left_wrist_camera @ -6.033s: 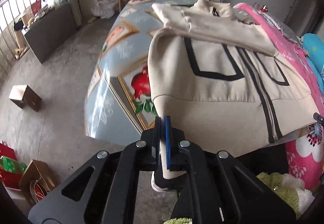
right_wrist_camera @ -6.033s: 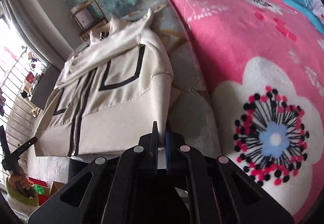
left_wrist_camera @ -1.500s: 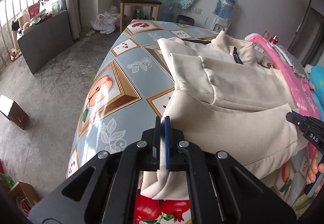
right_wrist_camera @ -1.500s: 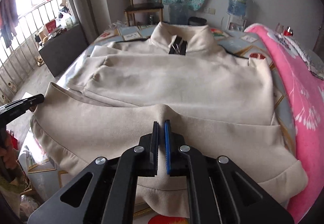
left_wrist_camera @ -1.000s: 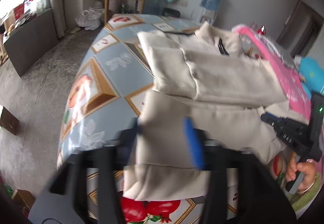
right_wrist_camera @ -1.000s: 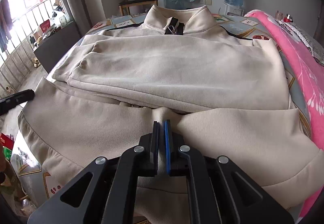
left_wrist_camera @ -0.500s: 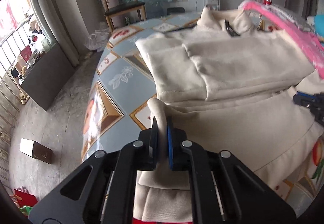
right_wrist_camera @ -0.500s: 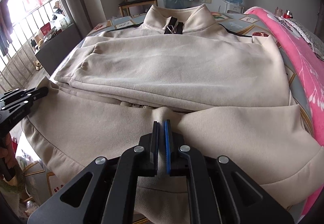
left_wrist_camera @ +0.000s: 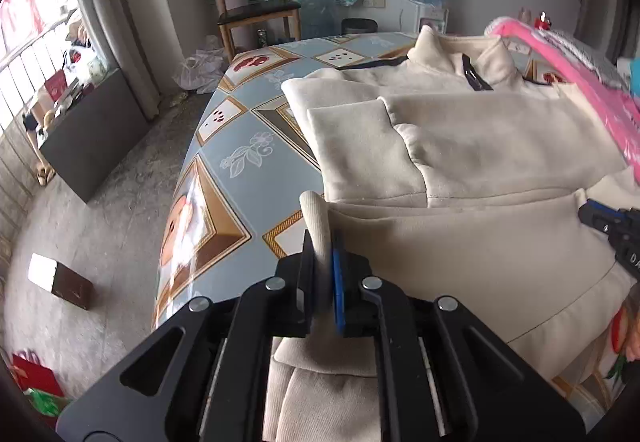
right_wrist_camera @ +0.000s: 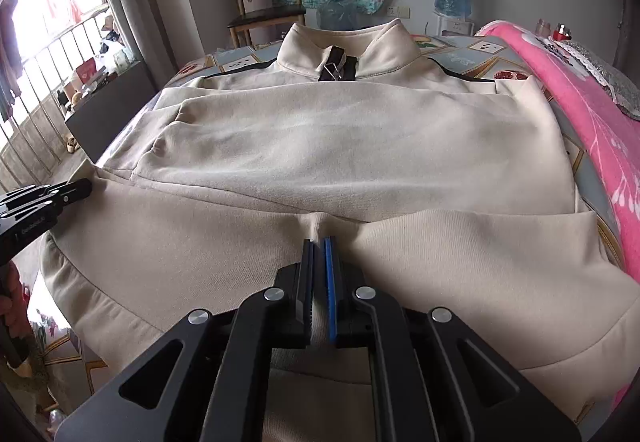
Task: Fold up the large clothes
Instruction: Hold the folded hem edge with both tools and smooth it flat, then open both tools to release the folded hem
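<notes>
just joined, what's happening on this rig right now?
A person with a handheld gripper in each hand is folding a cream zip jacket on a table with a patterned cloth. Both sleeves already lie across the chest. The left gripper has just closed on the ribbed hem at its corner; the right gripper is shut on the hem near the middle. The bottom edge is lifted towards the folded sleeves, the fold not yet laid down. A pink blanket lies alongside.
</notes>
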